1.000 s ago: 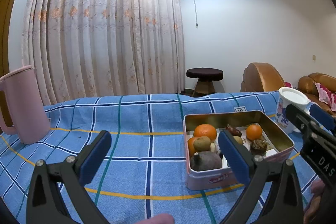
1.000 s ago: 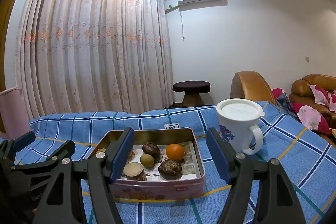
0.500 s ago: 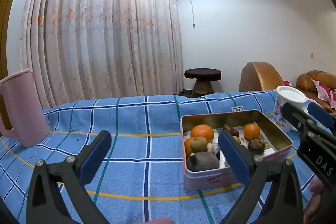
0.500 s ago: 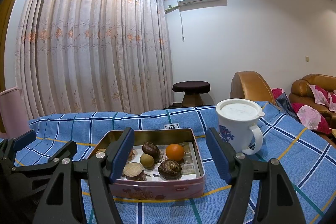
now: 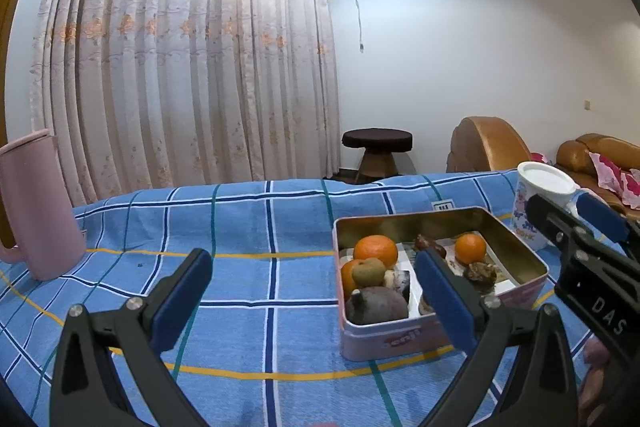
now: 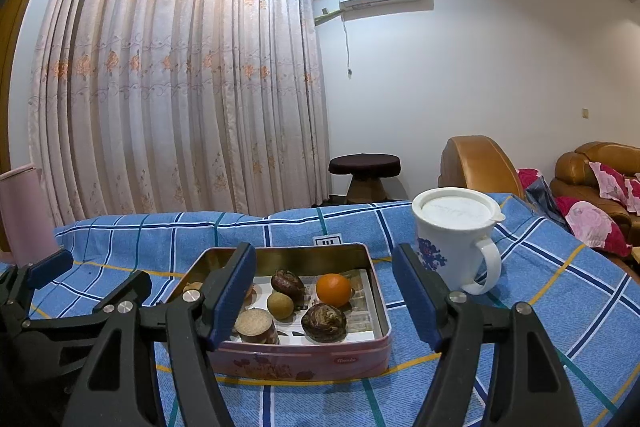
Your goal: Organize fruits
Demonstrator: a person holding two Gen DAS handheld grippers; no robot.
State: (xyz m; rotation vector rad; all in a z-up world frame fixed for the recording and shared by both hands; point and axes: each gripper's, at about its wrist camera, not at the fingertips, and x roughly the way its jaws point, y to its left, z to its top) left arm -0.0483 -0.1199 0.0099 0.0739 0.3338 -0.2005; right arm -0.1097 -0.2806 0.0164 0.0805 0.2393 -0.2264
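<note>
A pink tin box (image 5: pixel 516 255) (image 6: pixel 312 351) sits on the blue checked cloth and holds the fruits. In the left wrist view I see two oranges at its left (image 5: pixel 375 250), a small green-brown fruit (image 5: pixel 369 271), a dark purple fruit (image 5: pixel 376 305), an orange at the right (image 5: pixel 470 247) and a brown wrinkled fruit (image 5: pixel 482 273). The right wrist view shows an orange (image 6: pixel 333 289), a green fruit (image 6: pixel 281 304) and brown fruits (image 6: pixel 324 322). My left gripper (image 5: pixel 312 293) is open and empty, left of the tin. My right gripper (image 6: pixel 325 293) is open and empty, in front of the tin.
A white lidded jug (image 6: pixel 458 239) (image 5: pixel 540 203) stands right of the tin. A pink pitcher (image 5: pixel 34 203) stands at the far left. Curtains, a dark stool (image 6: pixel 364 179) and brown sofas (image 6: pixel 600 171) lie beyond the table.
The left wrist view has drifted slightly, so the tin sits a little further left in it. Both grippers stay open; the right view is nearly unchanged.
</note>
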